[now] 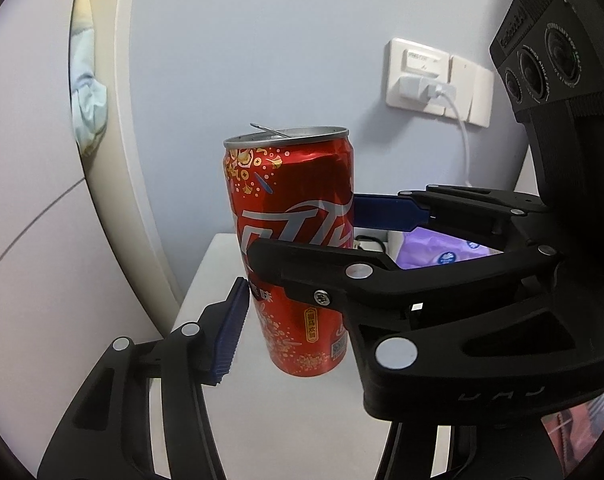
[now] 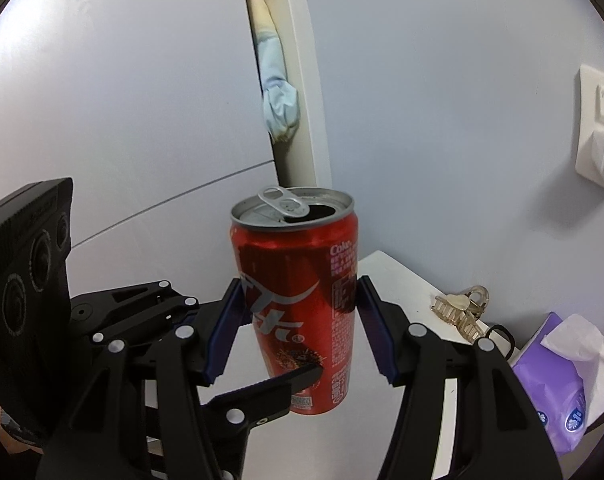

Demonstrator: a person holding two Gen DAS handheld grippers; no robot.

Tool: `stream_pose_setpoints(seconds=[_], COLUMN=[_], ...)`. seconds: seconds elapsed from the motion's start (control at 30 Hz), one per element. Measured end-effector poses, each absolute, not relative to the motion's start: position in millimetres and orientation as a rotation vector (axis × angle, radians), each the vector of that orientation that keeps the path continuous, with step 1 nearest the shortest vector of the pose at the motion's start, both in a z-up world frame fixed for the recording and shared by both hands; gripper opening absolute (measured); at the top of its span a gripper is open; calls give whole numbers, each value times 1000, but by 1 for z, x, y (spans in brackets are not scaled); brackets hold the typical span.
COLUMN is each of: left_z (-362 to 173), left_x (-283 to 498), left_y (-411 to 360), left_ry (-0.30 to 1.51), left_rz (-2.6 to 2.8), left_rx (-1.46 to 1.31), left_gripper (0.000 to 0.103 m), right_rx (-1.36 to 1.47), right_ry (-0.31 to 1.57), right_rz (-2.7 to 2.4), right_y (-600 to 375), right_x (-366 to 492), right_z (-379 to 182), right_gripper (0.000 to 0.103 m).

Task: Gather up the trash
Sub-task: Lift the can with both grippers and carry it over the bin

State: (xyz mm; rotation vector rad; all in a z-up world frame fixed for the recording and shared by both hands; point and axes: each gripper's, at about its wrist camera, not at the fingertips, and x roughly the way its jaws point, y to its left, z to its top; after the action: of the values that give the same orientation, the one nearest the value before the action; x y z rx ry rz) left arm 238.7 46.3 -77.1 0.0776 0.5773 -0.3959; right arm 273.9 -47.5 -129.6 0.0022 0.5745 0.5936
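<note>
In the left wrist view, the red can (image 1: 298,248) sits mid-frame above the white worktop (image 1: 302,412), near its left edge. The right claw (image 1: 302,224) grips it. The left claw (image 1: 290,320) presses it too.

In the right wrist view, the can hangs centre-frame. The right claw squeezes its sides, with bare worktop below.

The right gripper (image 1: 349,236) crosses in front of the can (image 1: 298,248) in the left wrist view, covering its middle band and hiding the far pad's contact. Behind that gripper, the purple tissue pack (image 1: 441,250) shows only as a sliver. Right of the right gripper, the wall socket (image 2: 599,136) is cut off by the frame edge. The can's small print stays unreadable.
</note>
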Motion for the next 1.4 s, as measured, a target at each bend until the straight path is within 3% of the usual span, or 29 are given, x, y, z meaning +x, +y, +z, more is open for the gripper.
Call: stream_pose_setpoints(seconds=[0.67, 1.4], left_z=[-11, 17], left_x=[154, 44], left_y=[61, 143], left_ry=[502, 462], left_rz=[-307, -128], left_rx=[102, 59], left_gripper=[50, 50], right_rx=[-40, -101], right_ry=[477, 421], right_rz=[687, 864], right_y=[-24, 72], right_x=[194, 109], right_z=[-69, -40], right_gripper=[55, 55])
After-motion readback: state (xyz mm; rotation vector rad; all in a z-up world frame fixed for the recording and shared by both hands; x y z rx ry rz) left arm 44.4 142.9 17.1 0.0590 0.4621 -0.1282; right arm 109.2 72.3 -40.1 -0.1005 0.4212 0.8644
